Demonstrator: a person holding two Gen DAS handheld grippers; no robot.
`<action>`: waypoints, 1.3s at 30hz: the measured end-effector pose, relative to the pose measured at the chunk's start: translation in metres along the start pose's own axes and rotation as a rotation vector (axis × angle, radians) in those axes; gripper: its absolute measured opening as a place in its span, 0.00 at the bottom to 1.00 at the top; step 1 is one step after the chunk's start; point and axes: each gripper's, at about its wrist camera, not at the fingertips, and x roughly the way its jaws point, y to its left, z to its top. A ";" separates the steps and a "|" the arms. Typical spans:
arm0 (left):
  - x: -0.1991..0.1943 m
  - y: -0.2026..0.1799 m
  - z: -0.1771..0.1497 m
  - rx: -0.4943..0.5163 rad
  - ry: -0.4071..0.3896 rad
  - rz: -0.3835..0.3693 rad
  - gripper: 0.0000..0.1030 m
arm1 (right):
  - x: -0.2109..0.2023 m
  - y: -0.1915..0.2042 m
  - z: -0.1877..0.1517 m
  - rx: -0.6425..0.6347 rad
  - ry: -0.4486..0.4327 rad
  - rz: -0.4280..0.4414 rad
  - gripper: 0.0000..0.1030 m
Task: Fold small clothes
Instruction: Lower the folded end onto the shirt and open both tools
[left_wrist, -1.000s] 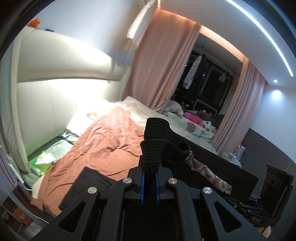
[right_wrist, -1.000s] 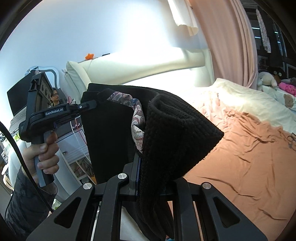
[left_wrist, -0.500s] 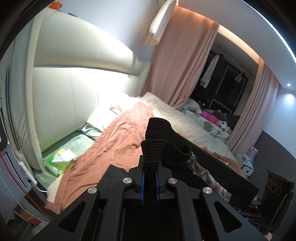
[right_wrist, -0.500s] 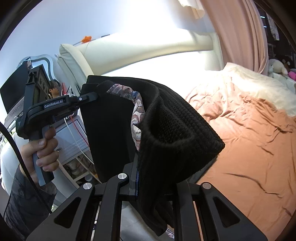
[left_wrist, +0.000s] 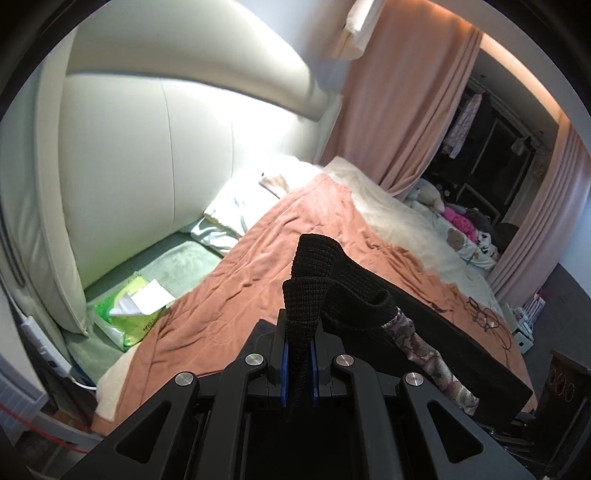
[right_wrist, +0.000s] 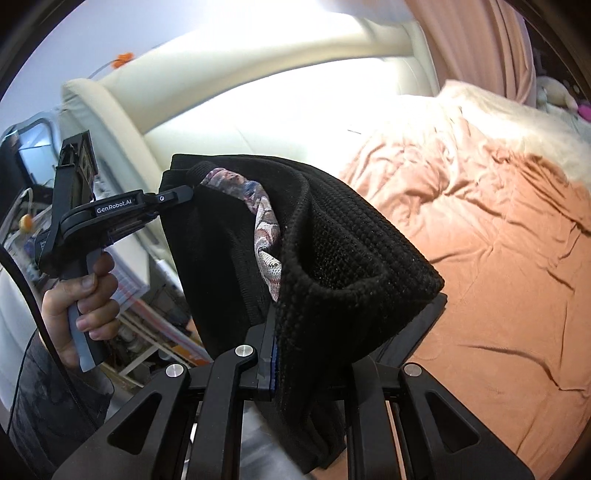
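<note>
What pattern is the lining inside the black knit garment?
A muted floral print lining, pinkish-grey; clearest in the right wrist view.

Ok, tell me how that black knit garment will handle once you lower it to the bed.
The black knit garment is probably floppy: it sags and drapes between the left gripper and right gripper. Its coarse knit likely grips rather than slips. The patterned lining peeking out may shift loose.
</note>
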 end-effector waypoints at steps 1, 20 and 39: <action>0.011 0.001 0.000 0.003 0.011 0.009 0.08 | 0.003 -0.005 0.002 0.008 0.006 0.001 0.09; 0.204 0.007 -0.004 0.029 0.251 0.169 0.16 | 0.084 -0.087 -0.002 0.302 0.162 -0.108 0.50; 0.197 0.039 -0.053 -0.061 0.321 0.248 0.52 | 0.059 -0.096 -0.023 0.415 0.209 0.018 0.83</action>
